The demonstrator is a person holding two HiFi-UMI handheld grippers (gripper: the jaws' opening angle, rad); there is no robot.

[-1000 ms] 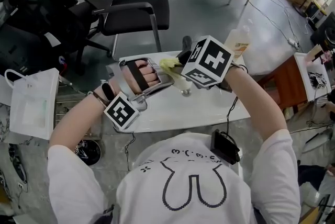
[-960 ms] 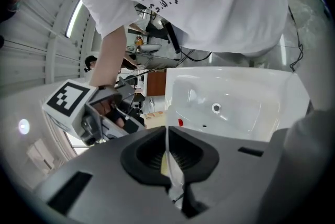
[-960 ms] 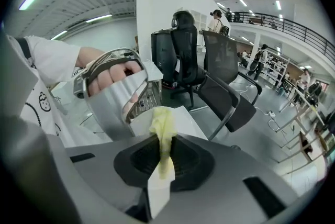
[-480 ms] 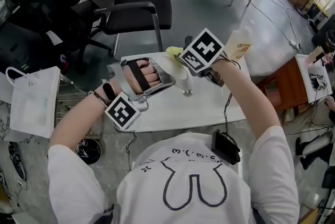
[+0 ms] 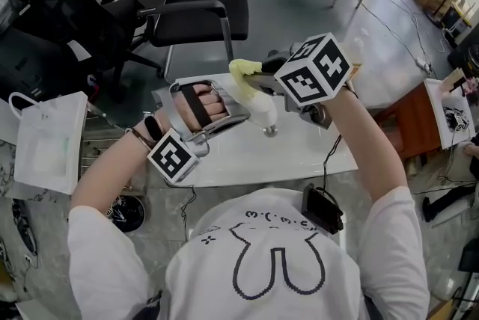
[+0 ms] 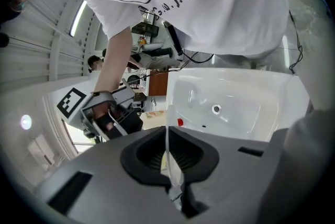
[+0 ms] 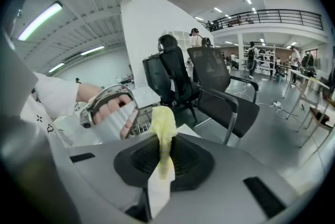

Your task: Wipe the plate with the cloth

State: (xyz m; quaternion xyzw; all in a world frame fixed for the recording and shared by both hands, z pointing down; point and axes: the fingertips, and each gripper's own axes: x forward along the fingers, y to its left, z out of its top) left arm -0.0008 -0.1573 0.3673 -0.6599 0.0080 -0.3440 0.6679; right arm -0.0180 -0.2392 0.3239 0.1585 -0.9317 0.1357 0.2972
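white worktop (image 5: pixel 299 154), bare but for a small metal fitting (image 5: pixel 269 131) near its middle. a black office chair (image 5: pixel 202 12) stands behind it.

white plate (image 5: pixel 260 111), held on edge above the worktop. its rim is pinched in the left tongs (image 6: pixel 171 165), which are pressed together on it.

right tongs (image 7: pixel 161 163), pressed together on a yellow cloth (image 7: pixel 163 121). the bunched end of the cloth appears to touch the plate's upper edge.

step in hand, as judged: wiping, with the cloth at the top of a pass. the next move calls for drawing the cloth back down across the plate's face under light pressure while the left tongs steady the plate. too hard a push could lever the thin rim out of its grip.

against the frame a second earlier: the right tongs have lifted and rolled, their marker cube (image 5: pixel 314 70) shows other faces, and the cloth sits higher. the left tongs and plate are where they were.
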